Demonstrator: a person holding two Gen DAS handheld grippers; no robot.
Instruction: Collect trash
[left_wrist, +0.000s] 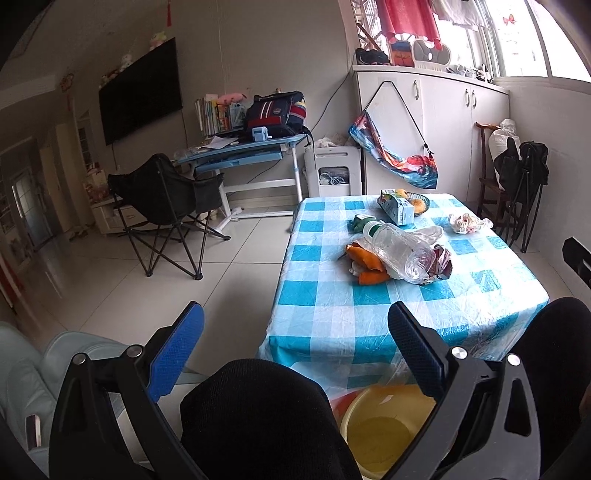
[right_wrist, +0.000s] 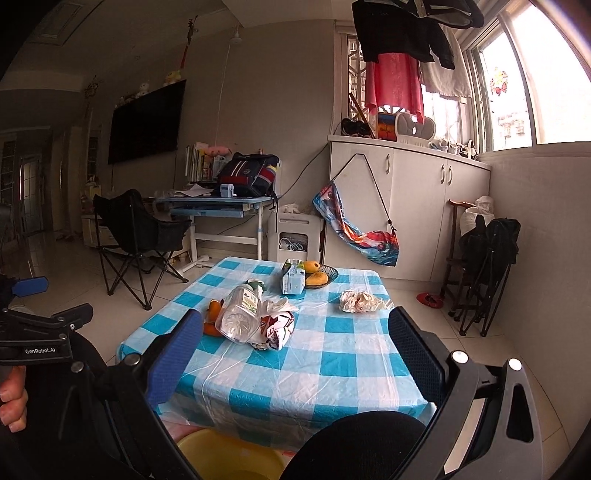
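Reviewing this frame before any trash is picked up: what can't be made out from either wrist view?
- Yellow basin: its near part is hidden by the person's knee in both views.
- Snack wrapper: print too small; partly under the plastic bottle.
- Green item behind the bottle: too small to identify.
- Carton: label unreadable.

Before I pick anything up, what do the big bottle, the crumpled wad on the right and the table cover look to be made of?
Bottle: clear thin plastic, glossy; you can see through it, and it looks dented.
Crumpled wad: probably paper or tissue, matte white with reddish marks, sharply creased.
Table cover: likely thin plastic sheet, blue-and-white check, shiny with fine wrinkles.
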